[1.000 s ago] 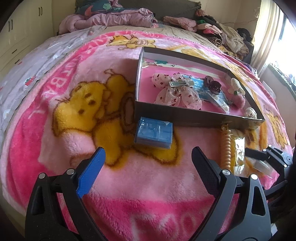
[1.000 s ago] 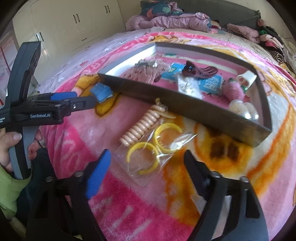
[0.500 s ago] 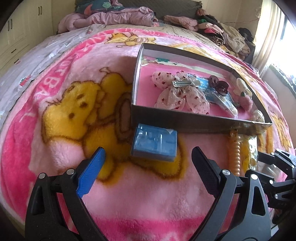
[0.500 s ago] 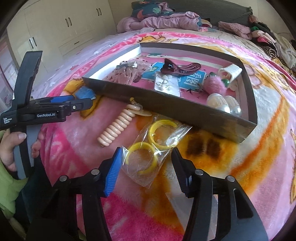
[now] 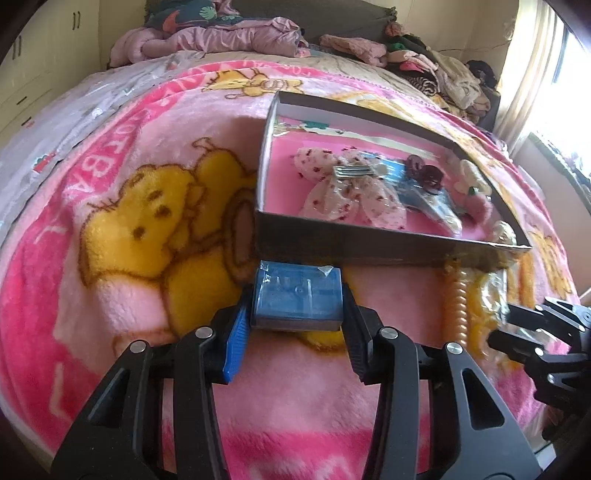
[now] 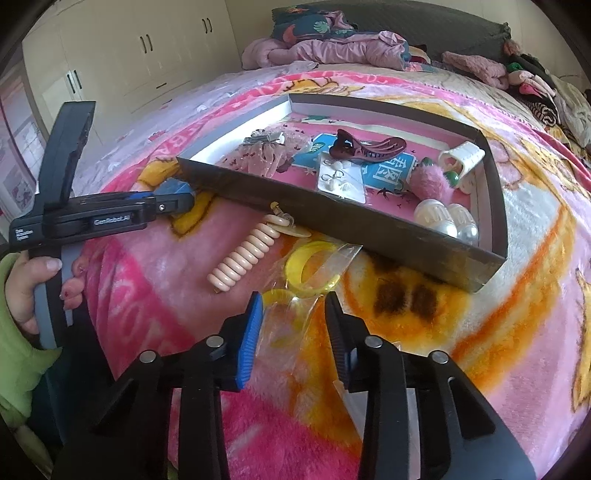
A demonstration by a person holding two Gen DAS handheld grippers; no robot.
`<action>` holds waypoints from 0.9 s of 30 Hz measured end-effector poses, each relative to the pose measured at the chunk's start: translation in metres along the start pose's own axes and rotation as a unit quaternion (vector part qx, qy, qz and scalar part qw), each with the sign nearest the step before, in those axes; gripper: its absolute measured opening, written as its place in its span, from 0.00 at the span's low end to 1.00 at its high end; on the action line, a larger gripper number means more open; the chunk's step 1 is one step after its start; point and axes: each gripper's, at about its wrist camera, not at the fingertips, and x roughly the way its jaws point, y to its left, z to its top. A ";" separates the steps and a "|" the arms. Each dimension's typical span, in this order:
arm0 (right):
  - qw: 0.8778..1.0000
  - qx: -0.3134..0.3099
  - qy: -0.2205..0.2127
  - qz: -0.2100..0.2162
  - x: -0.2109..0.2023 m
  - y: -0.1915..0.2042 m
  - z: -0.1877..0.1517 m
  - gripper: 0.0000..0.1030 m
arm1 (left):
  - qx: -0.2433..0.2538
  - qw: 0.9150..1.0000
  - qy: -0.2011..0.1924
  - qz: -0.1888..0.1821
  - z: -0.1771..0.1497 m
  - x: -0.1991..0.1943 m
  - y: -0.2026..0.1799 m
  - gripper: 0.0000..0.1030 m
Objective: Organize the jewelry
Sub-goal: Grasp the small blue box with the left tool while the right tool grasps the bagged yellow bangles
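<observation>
A dark shallow box [image 5: 354, 247] on the pink blanket holds a sheer bow [image 5: 347, 192], a claw clip [image 6: 369, 147], pearl beads [image 6: 447, 221] and other hair pieces. My left gripper [image 5: 295, 299] is shut on a small blue plastic case [image 5: 297, 301] just in front of the box wall. My right gripper [image 6: 293, 306] has its jaws narrowed around a clear bag of yellow bangles [image 6: 306, 273], which lies on the blanket; whether the pads touch it is unclear. A peach spiral hair tie [image 6: 247, 254] lies beside the bag.
The box's near wall [image 6: 332, 218] stands between the grippers and the box contents. Piled clothes [image 5: 221, 33] lie at the far end of the bed. Wardrobe doors [image 6: 147, 48] stand at the left. The left gripper also shows in the right wrist view [image 6: 173, 203].
My left gripper moved forward and closed on the blue case. My right gripper moved forward and narrowed around the bangle bag.
</observation>
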 end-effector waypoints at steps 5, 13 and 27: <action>1.000 -0.007 -0.005 0.002 -0.005 0.003 0.000 0.25 | 0.006 1.000 -0.007 -0.011 -0.006 -0.013 -0.006 0.35; 1.000 0.000 0.007 0.009 -0.003 0.001 -0.001 0.22 | 0.009 1.000 -0.013 -0.019 -0.008 -0.022 -0.013 0.35; 0.999 0.000 0.028 0.016 0.025 0.004 0.008 0.34 | 0.014 1.000 -0.010 -0.023 -0.009 -0.022 -0.020 0.35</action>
